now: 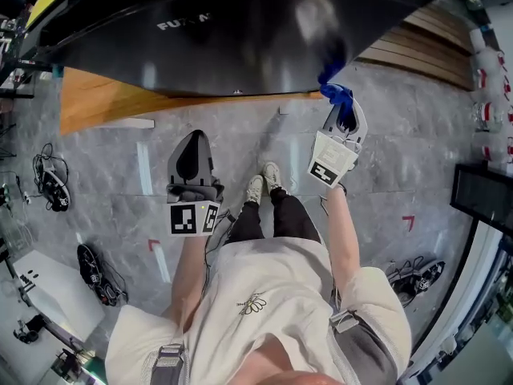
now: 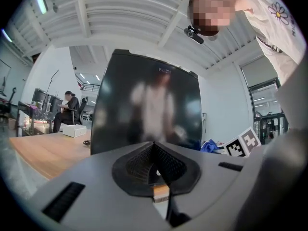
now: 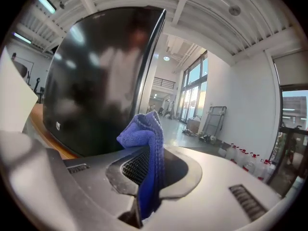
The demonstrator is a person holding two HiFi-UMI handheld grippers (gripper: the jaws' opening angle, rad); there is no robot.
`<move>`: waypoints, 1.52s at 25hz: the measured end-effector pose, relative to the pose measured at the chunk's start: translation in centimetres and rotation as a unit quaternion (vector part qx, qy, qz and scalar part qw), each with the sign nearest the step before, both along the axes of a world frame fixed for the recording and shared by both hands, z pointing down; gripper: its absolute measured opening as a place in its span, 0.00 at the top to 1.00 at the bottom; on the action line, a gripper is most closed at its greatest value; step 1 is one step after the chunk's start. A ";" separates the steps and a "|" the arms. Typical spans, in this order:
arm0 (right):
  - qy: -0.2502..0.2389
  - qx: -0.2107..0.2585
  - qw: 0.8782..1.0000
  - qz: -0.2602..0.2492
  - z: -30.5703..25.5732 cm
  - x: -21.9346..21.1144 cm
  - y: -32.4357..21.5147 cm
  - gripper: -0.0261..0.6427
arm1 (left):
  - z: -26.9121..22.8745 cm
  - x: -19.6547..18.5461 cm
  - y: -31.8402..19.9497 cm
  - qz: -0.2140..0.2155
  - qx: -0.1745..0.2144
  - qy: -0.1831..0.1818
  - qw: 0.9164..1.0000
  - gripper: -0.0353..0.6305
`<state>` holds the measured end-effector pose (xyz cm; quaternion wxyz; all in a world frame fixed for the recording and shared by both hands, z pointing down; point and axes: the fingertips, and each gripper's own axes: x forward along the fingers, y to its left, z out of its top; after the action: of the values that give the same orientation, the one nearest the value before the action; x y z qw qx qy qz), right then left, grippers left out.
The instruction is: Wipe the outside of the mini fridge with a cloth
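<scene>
The glossy black mini fridge [image 1: 232, 34] stands on a wooden platform ahead of me; its dark door fills the left gripper view [image 2: 144, 105] and the right gripper view [image 3: 96, 81]. My right gripper [image 1: 343, 112] is shut on a blue cloth [image 1: 335, 95] that bunches out past its jaws [image 3: 144, 138], close to the fridge's lower right corner. My left gripper [image 1: 192, 160] hangs lower left, back from the fridge, its jaws closed together with nothing between them [image 2: 155, 165].
A wooden platform [image 1: 96, 103] lies under the fridge. Cables and gear [image 1: 52, 187] lie on the grey floor at left, more gear [image 1: 413, 275] at right. Bottles [image 1: 485, 79] line the right wall. A seated person [image 2: 67, 109] is far off.
</scene>
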<state>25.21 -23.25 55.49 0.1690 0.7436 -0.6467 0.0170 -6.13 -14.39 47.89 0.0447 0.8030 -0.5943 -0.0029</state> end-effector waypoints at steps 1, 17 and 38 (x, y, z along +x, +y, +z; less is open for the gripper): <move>-0.004 0.009 1.000 -0.008 -1.5 -0.2 0.6 0.87 | -0.9 -0.1 0.0 -0.003 0.011 0.002 1.000 0.94; -0.112 0.127 0.970 -0.174 -20.3 -12.8 7.8 0.87 | -13.2 0.1 1.3 -0.005 0.101 0.061 0.993 0.94; -0.100 0.101 0.968 -0.205 -19.2 -16.6 10.7 0.87 | -13.9 -0.3 3.6 0.007 0.116 0.044 0.992 0.94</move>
<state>8.66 -12.59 36.30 0.0279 0.6027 -0.7974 -0.0092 -6.47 -10.81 34.01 -0.0225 0.8057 -0.5822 -0.1068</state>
